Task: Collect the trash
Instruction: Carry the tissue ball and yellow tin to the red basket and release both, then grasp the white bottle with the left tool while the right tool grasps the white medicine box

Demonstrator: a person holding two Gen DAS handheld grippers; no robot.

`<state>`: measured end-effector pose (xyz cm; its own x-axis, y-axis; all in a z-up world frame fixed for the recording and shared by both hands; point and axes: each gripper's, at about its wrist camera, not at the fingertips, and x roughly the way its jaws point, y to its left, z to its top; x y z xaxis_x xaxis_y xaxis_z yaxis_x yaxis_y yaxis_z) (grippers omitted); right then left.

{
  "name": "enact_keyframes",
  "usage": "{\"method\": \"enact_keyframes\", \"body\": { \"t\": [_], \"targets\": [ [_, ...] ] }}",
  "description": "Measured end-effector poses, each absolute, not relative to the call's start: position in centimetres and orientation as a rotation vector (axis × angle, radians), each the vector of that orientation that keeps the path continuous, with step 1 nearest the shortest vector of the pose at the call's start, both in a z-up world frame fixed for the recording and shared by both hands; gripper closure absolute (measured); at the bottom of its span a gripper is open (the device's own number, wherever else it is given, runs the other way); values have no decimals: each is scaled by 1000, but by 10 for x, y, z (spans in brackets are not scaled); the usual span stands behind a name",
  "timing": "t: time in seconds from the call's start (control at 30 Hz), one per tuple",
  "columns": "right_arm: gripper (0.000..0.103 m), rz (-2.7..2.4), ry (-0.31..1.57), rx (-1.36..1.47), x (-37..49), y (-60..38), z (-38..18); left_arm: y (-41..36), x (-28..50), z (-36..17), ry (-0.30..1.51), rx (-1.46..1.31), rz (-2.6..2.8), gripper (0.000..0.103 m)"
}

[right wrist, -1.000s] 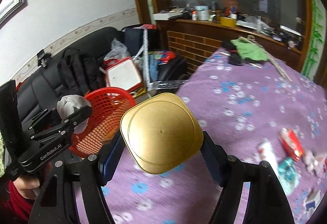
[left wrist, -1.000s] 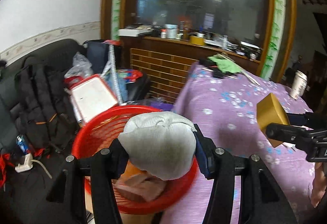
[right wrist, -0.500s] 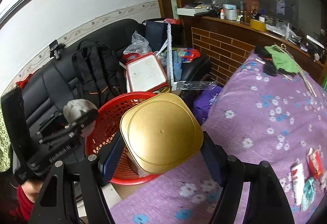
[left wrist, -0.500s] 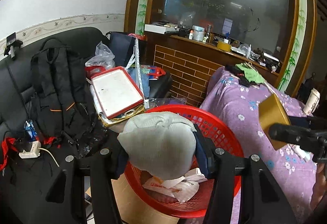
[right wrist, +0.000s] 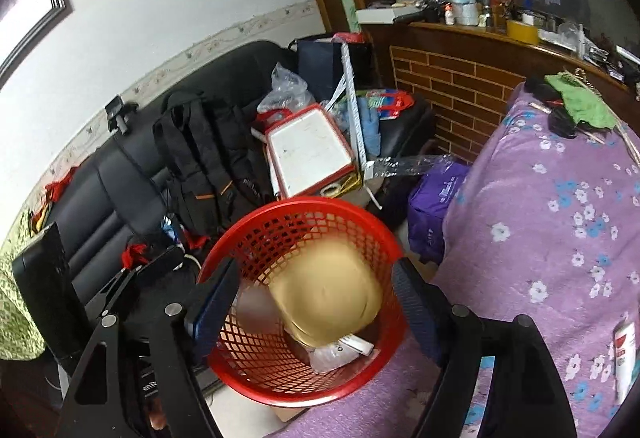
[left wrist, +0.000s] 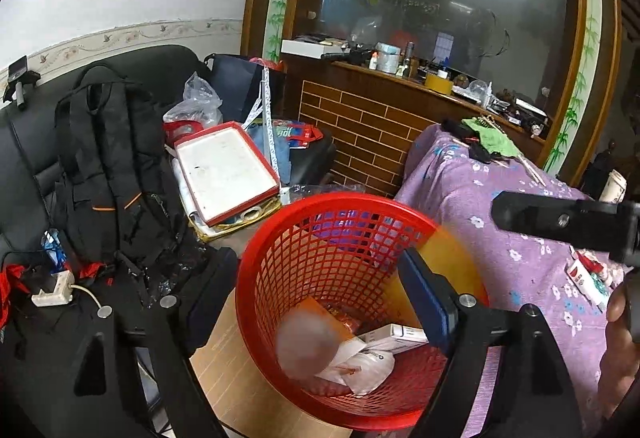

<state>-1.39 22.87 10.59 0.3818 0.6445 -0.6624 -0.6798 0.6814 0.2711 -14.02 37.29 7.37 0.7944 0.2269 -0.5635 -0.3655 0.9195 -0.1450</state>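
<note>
A red mesh basket (left wrist: 280, 238) (right wrist: 256, 226) stands beside the purple-clothed table. My left gripper (left wrist: 320, 298) is open above it; the grey wad (left wrist: 304, 342) is a blur falling inside, over white wrappers and a box. My right gripper (right wrist: 312, 302) is open over the same basket; the gold tin (right wrist: 324, 302) drops blurred between its fingers. The gold tin also shows in the left wrist view (left wrist: 448, 266) as a yellow smear.
A black sofa (left wrist: 32, 142) holds a black backpack (left wrist: 112, 166), a red-rimmed white tray (left wrist: 224, 170) and bags. The purple flowered table (right wrist: 560, 218) carries small packets (left wrist: 588, 274) (right wrist: 624, 354), a paper cup (left wrist: 614, 186) and green cloth (right wrist: 580, 102). A brick counter stands behind.
Both grippers opened over the red basket. The grey wad left the left gripper and the gold tin left the right; both are falling into the basket.
</note>
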Motion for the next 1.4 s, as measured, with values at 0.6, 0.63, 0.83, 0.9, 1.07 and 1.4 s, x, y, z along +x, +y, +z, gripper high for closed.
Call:
{"method": "enact_keyframes", "body": {
  "t": [0.6, 0.63, 0.83, 0.9, 1.07, 1.4],
  "targets": [
    [20, 626, 737, 49, -13, 0, 107, 202, -86, 105, 644, -110, -13, 21],
    [20, 597, 737, 54, -10, -21, 104, 181, -79, 105, 661, -100, -56, 21],
    [20, 465, 729, 137, -2, -144, 100, 76, -38, 103, 730, -42, -199, 21],
    [18, 432, 731, 127, -5, -173, 97, 51, -23, 97, 747, -37, -224, 21],
    [17, 391, 720, 93, -5, -234, 79, 14, 32, 72, 812, -87, -176, 21],
    [16, 338, 756, 14, -10, -285, 58, 8, 70, 19, 889, -102, -146, 22]
  ]
}}
